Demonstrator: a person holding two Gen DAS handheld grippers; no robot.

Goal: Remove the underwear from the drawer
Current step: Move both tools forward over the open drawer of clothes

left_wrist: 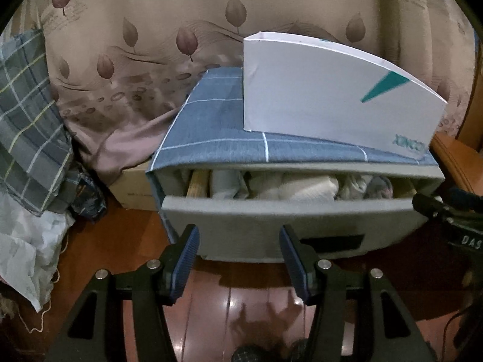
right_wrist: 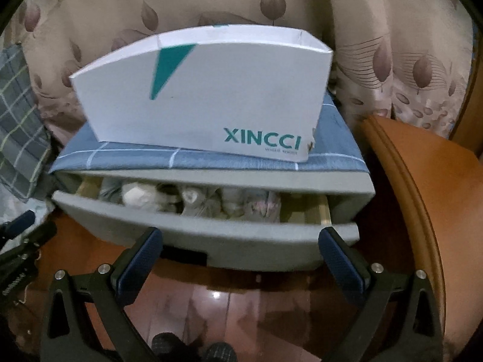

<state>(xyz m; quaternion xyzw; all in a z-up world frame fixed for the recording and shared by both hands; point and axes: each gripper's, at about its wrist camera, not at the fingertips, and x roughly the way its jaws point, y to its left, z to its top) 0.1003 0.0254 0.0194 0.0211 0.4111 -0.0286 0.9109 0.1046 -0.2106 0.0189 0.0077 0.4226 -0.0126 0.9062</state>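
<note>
The drawer (right_wrist: 208,241) is seen partly pulled out below the white box (right_wrist: 205,96), so only a narrow gap is left. Fingers could be caught on the drawer's front edge, or the box above jolted, if the reach is made too flat. The underwear (right_wrist: 199,202) is packed inside the drawer as pale, rolled bundles, tightly side by side; several could be dragged out together. Both the left tongs (left_wrist: 240,259) and right tongs (right_wrist: 240,265) are held wide open, empty, before the drawer.
</note>
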